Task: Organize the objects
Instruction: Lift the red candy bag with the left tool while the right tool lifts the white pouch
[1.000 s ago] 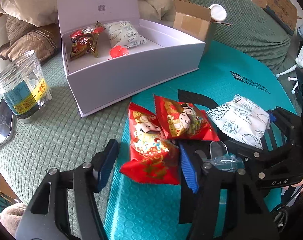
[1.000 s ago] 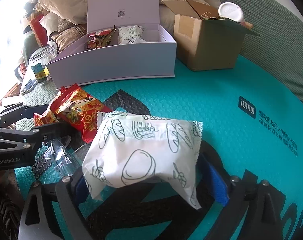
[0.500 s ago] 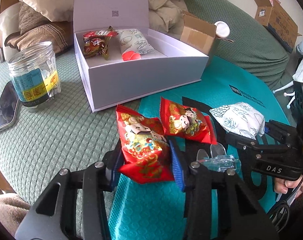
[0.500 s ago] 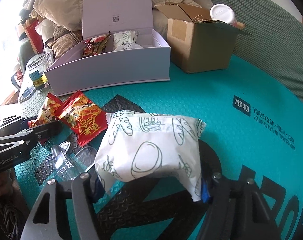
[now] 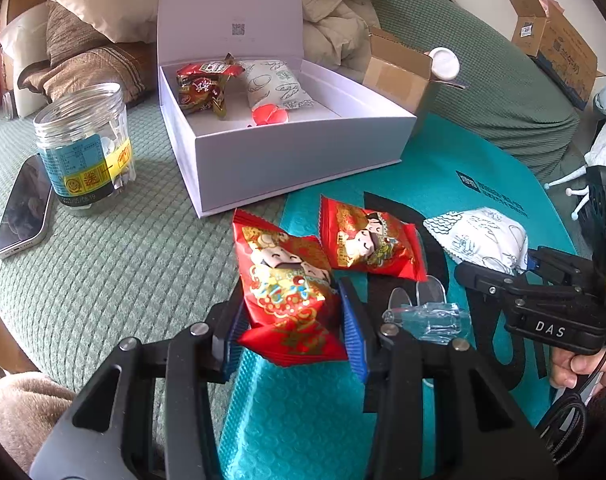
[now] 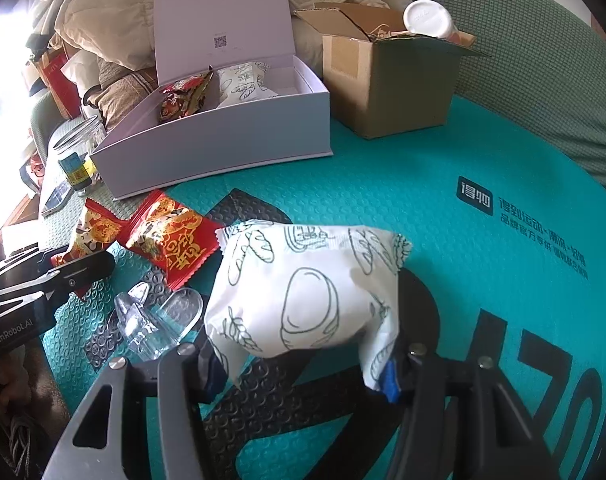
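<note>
Left claw (image 5: 293,322) clenched on red snack packet (image 5: 287,284), right claw (image 6: 303,364), marked "DAS", closing on white packet (image 6: 307,292)

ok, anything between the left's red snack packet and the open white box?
Nothing visible. The red snack packet sits in the left gripper; only bare green cover lies before the open white box, whose near wall it must clear.

Mounted on each gripper, close above the teal mat (image 5: 443,168), angled down and forward. Both facing the open white box (image 5: 303,156) (image 6: 223,148).
</note>
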